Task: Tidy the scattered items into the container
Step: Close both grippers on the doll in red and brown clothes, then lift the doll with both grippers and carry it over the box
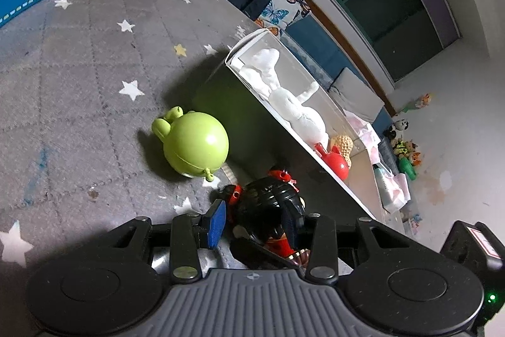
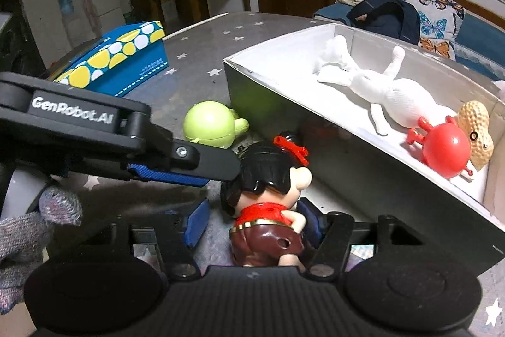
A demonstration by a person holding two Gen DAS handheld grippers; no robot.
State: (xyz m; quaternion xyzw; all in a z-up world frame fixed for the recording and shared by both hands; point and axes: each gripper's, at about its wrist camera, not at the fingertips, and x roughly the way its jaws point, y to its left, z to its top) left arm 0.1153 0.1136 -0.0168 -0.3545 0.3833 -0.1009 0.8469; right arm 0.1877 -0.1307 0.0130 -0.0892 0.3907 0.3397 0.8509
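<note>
Fingers (image 2: 197,225) flank glossy black-haired, red-shirted figurine (image 2: 268,201), 2 red bows.

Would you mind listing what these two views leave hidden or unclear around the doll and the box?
- Left wrist view: the doll's face, turned away; its lower body sits behind the left gripper.
- Right wrist view: the right gripper's right finger, mostly behind the doll.
- Right wrist view: the green toy's underside, partly hidden by the left gripper.
- Left wrist view: the box's floor, foreshortened.

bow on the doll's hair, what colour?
Red. The bow sits on the doll's black hair; it shows best in the right wrist view.
</note>
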